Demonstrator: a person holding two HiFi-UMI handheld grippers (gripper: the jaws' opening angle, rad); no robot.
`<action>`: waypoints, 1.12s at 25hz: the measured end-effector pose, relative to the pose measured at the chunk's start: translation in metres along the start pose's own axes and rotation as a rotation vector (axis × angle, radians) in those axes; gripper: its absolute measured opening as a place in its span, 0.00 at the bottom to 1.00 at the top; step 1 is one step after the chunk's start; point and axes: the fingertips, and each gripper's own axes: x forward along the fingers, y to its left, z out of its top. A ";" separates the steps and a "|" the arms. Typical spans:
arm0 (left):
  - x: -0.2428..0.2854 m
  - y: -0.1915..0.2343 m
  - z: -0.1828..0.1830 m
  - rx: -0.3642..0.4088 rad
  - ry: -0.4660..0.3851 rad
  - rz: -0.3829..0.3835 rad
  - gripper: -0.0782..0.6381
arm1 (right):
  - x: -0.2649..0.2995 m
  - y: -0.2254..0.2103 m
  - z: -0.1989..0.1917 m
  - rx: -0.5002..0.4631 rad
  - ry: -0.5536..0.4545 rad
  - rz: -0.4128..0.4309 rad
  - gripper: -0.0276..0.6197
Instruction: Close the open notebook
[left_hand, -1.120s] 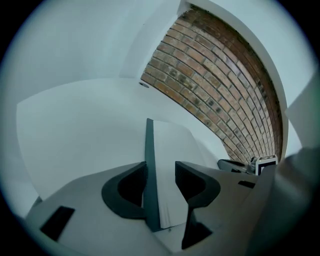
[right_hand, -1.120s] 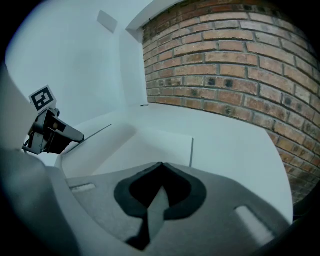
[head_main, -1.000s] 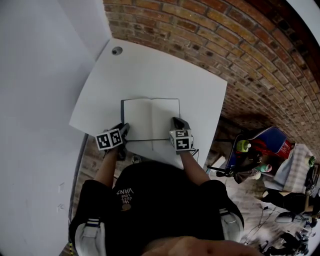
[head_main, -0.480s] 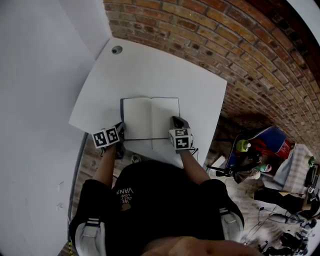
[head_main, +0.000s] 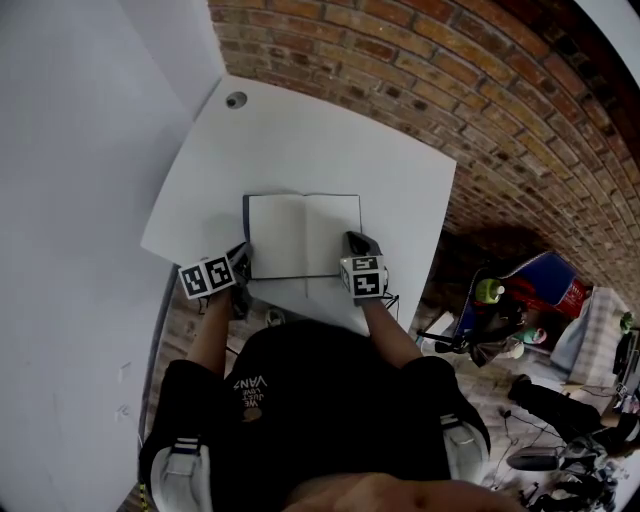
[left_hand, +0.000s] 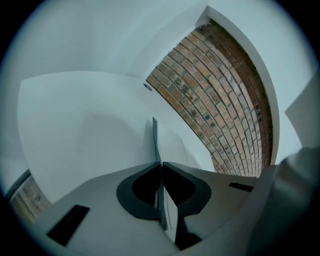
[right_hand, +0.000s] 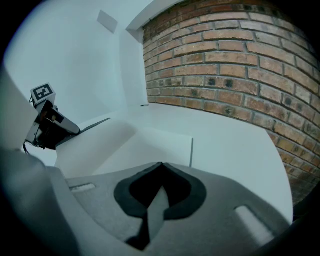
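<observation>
An open notebook with blank white pages lies on the white table. My left gripper is at its near left corner. Its jaws have just been closing, and in the left gripper view the left gripper is shut on the thin dark left cover, seen edge-on. My right gripper holds the near right corner. In the right gripper view the right gripper is shut on the right-hand leaf of the notebook. The left gripper shows there at the far left.
A brick wall runs behind and to the right of the table, a white wall to its left. A round cable hole sits at the far corner. Bags and clutter lie on the floor to the right.
The left gripper has edged a little to the left at the notebook's corner and rolled slightly. The right gripper and the notebook have stayed put.
</observation>
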 end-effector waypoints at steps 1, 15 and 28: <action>-0.002 -0.003 0.001 -0.006 -0.008 -0.012 0.15 | 0.000 0.000 0.000 0.000 0.000 0.000 0.04; -0.026 -0.067 0.016 0.040 -0.075 -0.182 0.15 | -0.003 0.002 0.001 0.015 0.005 0.010 0.04; -0.022 -0.123 0.012 0.103 -0.051 -0.305 0.15 | -0.004 -0.002 0.000 0.062 0.011 0.032 0.04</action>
